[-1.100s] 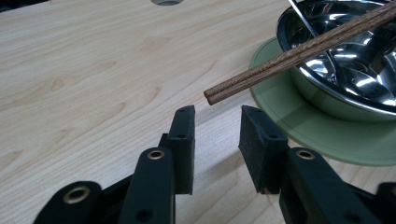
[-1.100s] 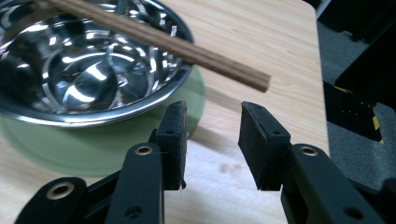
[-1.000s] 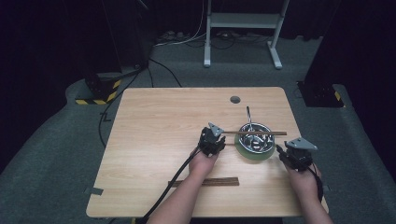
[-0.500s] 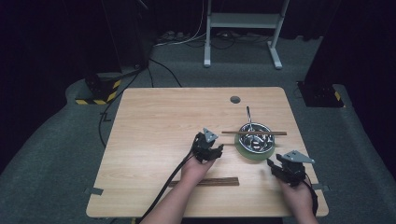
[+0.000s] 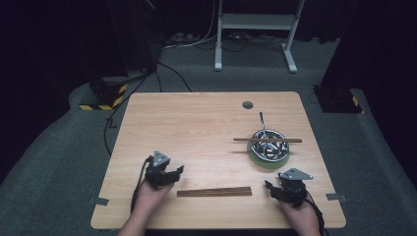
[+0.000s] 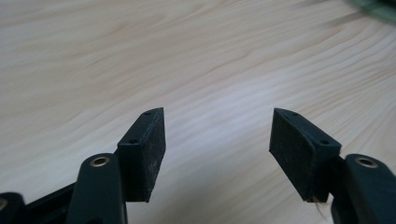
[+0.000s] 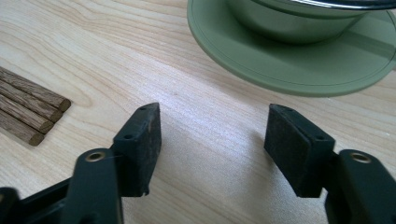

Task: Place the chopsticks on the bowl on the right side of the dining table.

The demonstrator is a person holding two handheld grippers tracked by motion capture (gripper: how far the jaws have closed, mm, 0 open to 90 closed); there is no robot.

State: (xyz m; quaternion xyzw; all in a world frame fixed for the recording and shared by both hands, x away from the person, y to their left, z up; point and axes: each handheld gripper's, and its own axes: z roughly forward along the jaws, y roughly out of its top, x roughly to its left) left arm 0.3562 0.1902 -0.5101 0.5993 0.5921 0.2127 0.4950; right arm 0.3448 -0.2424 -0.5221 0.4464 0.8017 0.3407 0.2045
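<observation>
A steel bowl (image 5: 268, 143) sits on a green saucer (image 5: 259, 160) at the table's right, with a dark stick (image 5: 268, 140) laid across its rim and a metal utensil (image 5: 261, 120) sticking out the back. Brown wooden chopsticks (image 5: 214, 191) lie side by side near the front edge. My left gripper (image 5: 178, 170) rests open to their left, over bare wood (image 6: 219, 135). Right of the chopsticks, my right gripper (image 5: 268, 188) is open and empty (image 7: 212, 140). In the right gripper view the saucer (image 7: 289, 65) and bowl (image 7: 299, 18) lie just ahead, the chopstick ends (image 7: 32, 112) at left.
The wooden table (image 5: 196, 132) has a round cable hole (image 5: 247, 104) near its back edge. Cables run from the left gripper off the table's left side to the floor. A white stand (image 5: 255, 29) and dark boxes are on the floor beyond.
Both hands have drawn back toward the front edge, away from the bowl. The left gripper moved left and forward, the right gripper came down to the front right corner.
</observation>
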